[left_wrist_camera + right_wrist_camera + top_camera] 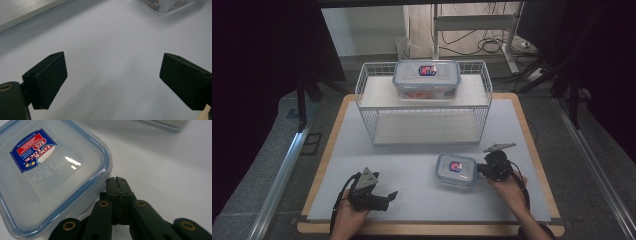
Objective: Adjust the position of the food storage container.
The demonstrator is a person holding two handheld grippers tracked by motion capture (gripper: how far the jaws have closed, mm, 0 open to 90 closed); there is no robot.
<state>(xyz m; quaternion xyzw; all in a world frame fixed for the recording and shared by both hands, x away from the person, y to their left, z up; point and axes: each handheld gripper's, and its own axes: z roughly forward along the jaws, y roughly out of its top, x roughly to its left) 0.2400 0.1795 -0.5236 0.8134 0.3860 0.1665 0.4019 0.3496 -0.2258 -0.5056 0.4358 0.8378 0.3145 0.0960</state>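
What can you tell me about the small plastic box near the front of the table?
The small box is clear plastic, squarish with rounded corners, its lid edged in blue and bearing a red and blue label. The lid is on. It lies flat on the pale table. The right gripper, jaws shut, is at its edge.

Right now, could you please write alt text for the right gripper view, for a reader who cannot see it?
The right gripper, its black jaws shut together with nothing between them, sits at the edge of a small clear food container with a blue-rimmed lid and a red and blue label, on a white table.
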